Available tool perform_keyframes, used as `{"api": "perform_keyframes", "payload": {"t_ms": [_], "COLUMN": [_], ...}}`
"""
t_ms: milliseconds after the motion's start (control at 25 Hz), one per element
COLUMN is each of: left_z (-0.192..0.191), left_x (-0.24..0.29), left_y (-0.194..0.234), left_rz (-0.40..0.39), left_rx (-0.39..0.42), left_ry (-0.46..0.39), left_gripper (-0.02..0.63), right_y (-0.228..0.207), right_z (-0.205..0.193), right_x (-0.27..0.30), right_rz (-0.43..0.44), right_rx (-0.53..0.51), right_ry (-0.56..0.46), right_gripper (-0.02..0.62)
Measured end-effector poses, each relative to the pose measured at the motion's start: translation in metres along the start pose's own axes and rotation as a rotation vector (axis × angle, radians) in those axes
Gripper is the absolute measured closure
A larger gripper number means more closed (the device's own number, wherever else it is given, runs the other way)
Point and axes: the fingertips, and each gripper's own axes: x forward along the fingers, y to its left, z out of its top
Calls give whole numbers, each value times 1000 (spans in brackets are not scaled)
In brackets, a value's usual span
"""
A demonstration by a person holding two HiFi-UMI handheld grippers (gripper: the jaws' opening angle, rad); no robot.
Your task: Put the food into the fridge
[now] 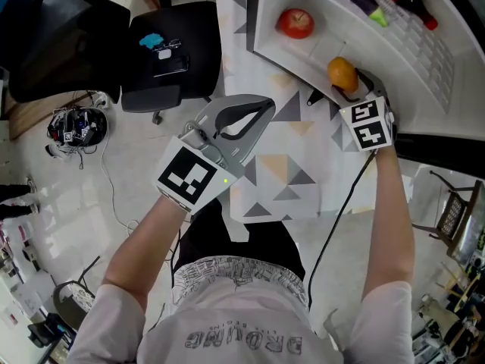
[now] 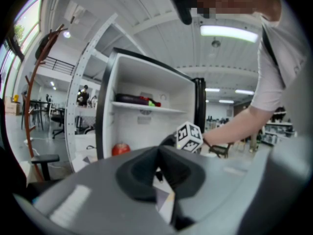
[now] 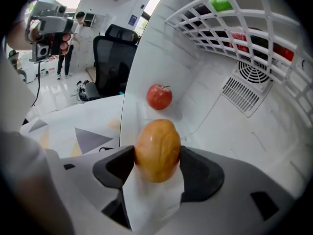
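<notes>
Smooth round orange fruit (image 3: 157, 148) clamped in the right gripper (image 3: 155, 171), at the mouth of the open white fridge (image 3: 274, 146).

Its jaws press on the fruit's widest part, one at each side, over the lower compartment floor. A round red apple (image 3: 159, 96) sits deeper in, well apart. The orange looks firm and fairly light, though its glossy skin may slip and it would likely roll once released, so a hold across the middle suits it. The left gripper (image 2: 159, 168) hovers over the patterned tablecloth (image 1: 288, 180), jaws together and empty.
</notes>
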Motion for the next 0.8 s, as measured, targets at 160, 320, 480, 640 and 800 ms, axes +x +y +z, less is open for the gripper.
{"api": "perform_keyframes", "payload": {"t_ms": [160,320,480,640,800], "left_z": [0,1,1,4,10], "left_x": [2,3,4,6,6], "left_y": [1,2,3,3,3], "left_rz": [-2,0,1,0,-3], "left_rx": [1,4,1,6,14], "left_ry": [-1,-4,-5,-9,-11], "left_gripper": [598,598,598,598,598], "right_y": [0,-1,-1,0,1], "right_z": [0,0,1,0,-2], "right_x": [2,3,5,6,8], "right_rz": [10,13,21,37,41], "right_rx": [-12,-22,-18,-10,-1], "right_ry": [1,16,19,35,50], "right_gripper": [316,316,316,316,316]}}
